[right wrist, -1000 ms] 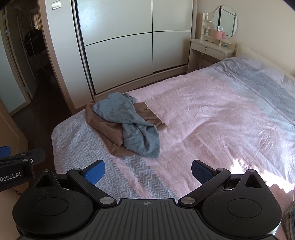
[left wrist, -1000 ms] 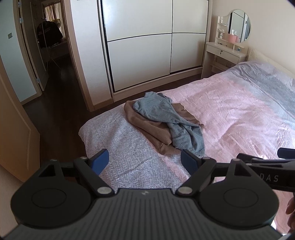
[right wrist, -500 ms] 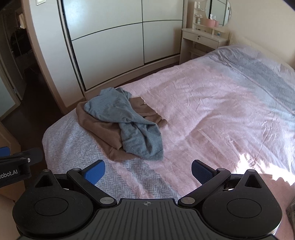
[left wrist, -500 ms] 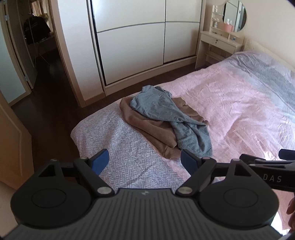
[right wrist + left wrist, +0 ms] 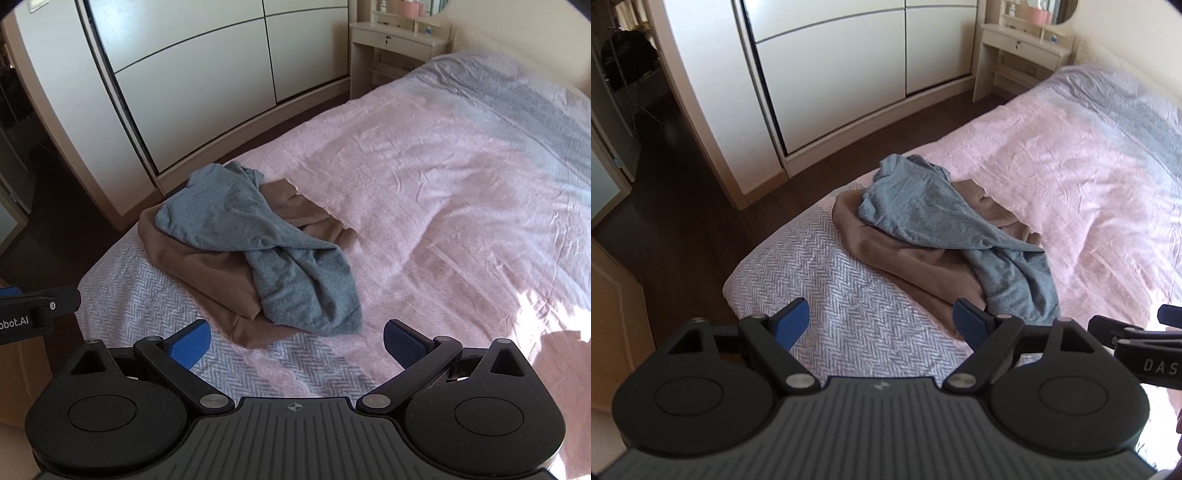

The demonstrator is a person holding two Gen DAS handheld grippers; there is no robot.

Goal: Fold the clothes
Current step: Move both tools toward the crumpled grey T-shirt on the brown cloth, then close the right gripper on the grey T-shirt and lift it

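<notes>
**Q:** Item one, the grippers?

**A:** My left gripper (image 5: 881,326): jaws spread wide, nothing between the blue pads. My right gripper (image 5: 297,341): the same, wide and empty. Both hang above the near edge of the bed (image 5: 461,192), touching nothing.

**Q:** Item two, the clothes?

**A:** One heap, two pieces. A grey-blue knit garment (image 5: 258,236) lies crumpled on top of a brown garment (image 5: 207,273). The heap sits near the foot corner of the bed, where the grey herringbone blanket (image 5: 827,280) meets the pink bedspread (image 5: 1052,177). Neither piece is folded.

**Q:** Bearing from the jaws?

**A:** Ahead and below both. From my left gripper the heap lies forward and to the right; its near brown hem comes just past my right-hand pad. From my right gripper it lies forward and slightly left, with the grey-blue tail ending just ahead of the gap between my pads. Its long axis runs diagonally, from far-left to near-right. I judge the right gripper better lined up on that tail, and the left nearer the brown edge.

**Q:** Differences between views?

**A:** The left view shows the dark floor (image 5: 683,206) by the wardrobe (image 5: 831,74) and my right gripper's tip at its right edge. The right view shows more open bedspread, a sunlit patch, and my left gripper's tip at its left edge.
</notes>
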